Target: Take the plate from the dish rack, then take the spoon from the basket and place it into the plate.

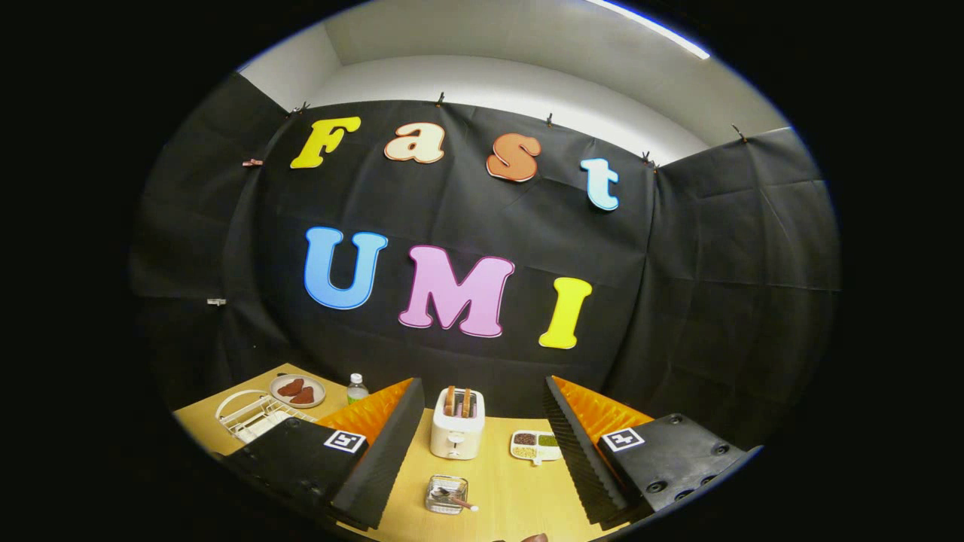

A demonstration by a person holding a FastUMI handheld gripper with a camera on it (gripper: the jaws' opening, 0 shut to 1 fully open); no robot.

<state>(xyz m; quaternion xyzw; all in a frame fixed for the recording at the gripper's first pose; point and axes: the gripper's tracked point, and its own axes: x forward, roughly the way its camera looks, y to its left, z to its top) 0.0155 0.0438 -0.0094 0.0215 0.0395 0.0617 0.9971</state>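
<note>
My gripper point(480, 381) is held above the wooden table point(504, 482), open wide with nothing between its fingers. A small clear mesh basket point(446, 494) stands on the table between the fingers, close in, with a spoon point(461, 502) lying in it, its handle poking out to the right. The white wire dish rack point(254, 415) is beyond the left finger at the table's left end; something pale lies in it, too small to make out. Just behind the rack sits a round plate point(297, 391) with two brown pieces on it.
A white toaster point(457, 434) with two slices in it stands ahead between the fingers. Right of it is a small white tray point(535, 445) with compartments of food. A small bottle point(357, 388) stands near the plate. The black cloth wall closes the back.
</note>
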